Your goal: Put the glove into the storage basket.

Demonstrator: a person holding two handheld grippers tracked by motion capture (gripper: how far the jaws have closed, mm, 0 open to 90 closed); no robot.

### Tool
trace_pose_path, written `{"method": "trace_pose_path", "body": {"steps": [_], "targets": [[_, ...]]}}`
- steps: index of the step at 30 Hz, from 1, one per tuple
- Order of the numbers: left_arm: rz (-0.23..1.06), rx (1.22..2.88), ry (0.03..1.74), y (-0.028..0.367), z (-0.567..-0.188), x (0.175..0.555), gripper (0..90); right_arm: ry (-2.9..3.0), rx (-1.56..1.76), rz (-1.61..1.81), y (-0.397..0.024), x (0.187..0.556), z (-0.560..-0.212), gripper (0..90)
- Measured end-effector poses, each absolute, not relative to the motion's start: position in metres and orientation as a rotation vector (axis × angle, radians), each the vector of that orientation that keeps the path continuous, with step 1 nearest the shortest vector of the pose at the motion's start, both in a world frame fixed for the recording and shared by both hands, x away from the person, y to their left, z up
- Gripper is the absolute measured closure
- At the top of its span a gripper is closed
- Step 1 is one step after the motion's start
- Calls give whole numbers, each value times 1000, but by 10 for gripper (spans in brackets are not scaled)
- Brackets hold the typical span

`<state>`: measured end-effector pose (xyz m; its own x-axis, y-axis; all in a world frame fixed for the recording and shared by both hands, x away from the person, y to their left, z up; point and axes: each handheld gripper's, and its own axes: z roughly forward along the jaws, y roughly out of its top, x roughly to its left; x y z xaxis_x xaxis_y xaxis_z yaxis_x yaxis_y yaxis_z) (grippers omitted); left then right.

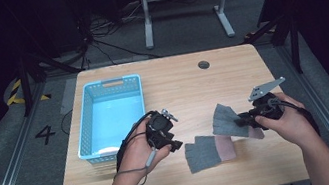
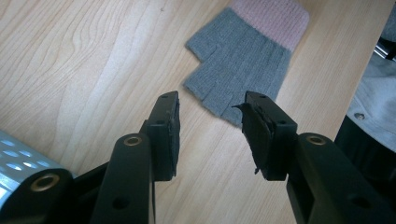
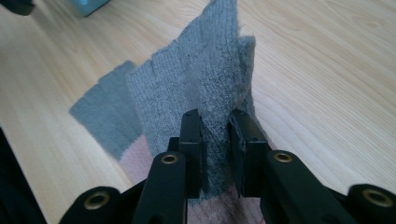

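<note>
2 grey gloves and 1 blue basket (image 1: 86,116) are on the table (image 1: 186,83): the right gripper (image 1: 241,121) pinches 1 glove (image 1: 225,120), lifting it; the left gripper (image 1: 179,143) hovers, jaws apart, beside the flat glove (image 1: 203,153)

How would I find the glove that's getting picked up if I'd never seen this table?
Start at the blue basket on the wooden table and look right, past the left tongs. Two grey gloves with pink cuffs are there. One glove lies flat; yours is the lifted glove, pinched in the right tongs.
</note>
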<state>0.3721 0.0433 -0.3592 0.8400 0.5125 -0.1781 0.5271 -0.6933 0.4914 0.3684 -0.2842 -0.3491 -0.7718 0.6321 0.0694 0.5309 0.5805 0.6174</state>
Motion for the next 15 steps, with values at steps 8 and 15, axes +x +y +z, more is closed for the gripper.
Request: {"method": "trace_pose_path", "body": {"steps": [8,15], "targets": [[-35,2474,773,46,-360,371,573,2728,869,960,-259,364,-352,764],[-35,2473,781,48,-360,370,573,2809,781,944,-233,362,-360,761]]}}
